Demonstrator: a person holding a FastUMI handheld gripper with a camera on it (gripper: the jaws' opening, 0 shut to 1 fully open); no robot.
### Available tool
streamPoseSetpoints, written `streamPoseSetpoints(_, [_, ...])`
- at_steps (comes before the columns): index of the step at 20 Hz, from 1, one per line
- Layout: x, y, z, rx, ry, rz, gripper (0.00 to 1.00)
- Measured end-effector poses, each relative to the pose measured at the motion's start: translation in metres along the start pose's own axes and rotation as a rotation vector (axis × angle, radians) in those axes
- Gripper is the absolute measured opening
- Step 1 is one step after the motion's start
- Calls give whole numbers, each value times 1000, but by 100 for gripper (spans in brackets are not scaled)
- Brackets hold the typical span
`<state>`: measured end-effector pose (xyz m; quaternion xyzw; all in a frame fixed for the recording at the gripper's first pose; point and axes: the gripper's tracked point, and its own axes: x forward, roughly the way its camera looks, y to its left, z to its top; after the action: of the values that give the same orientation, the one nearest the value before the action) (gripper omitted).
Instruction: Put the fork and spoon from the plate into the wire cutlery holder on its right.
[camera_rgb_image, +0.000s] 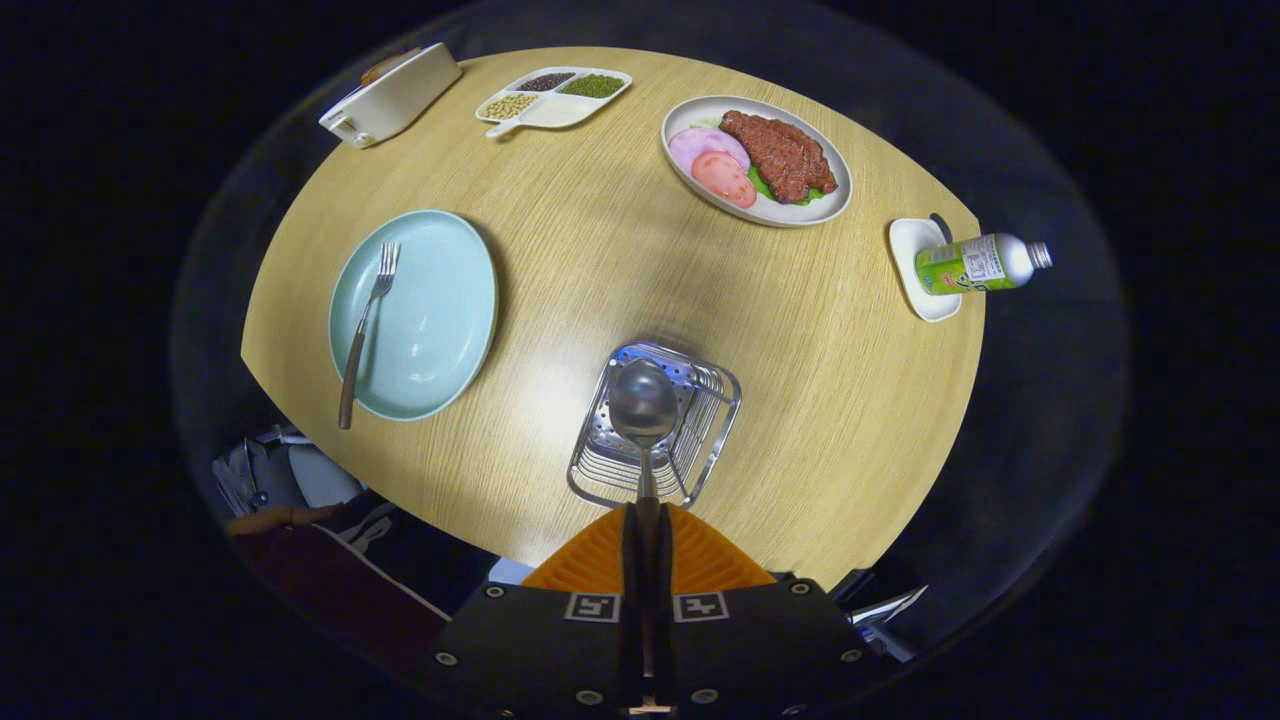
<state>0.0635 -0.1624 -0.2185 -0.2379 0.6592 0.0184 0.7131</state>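
At the left of the frame the fork (367, 318) lies on the pale blue plate (440, 340), its handle over the rim. At centre, the wire cutlery holder (700, 440) stands on the wooden table (600, 250). At bottom centre the gripper (648, 530) is clenched on the spoon (643, 410), whose bowl hangs over the holder.

1. I see a staged dining setup in a dark booth.
2. Evidence: wooden table (600, 250), plate of mock meat (757, 160), divided bean tray (553, 97), drink bottle (978, 263), black surround.
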Motion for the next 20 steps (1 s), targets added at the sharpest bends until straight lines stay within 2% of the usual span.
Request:
streamPoseSetpoints(7, [13, 4, 4, -3, 66, 29, 7])
streamPoseSetpoints(11, [8, 9, 7, 9, 59, 53, 13])
streamPoseSetpoints(13, [4, 10, 7, 13, 41, 58, 23])
streamPoseSetpoints(15, [-6, 6, 14, 32, -20, 42, 43])
streamPoseSetpoints(16, [-13, 5, 18, 39, -56, 35, 60])
streamPoseSetpoints(17, [-25, 9, 24, 51, -103, 40, 68])
streamPoseSetpoints(18, [-35, 16, 31, 69, -149, 48, 83])
streamPoseSetpoints(20, [-57, 33, 47, 142, -258, 70, 100])
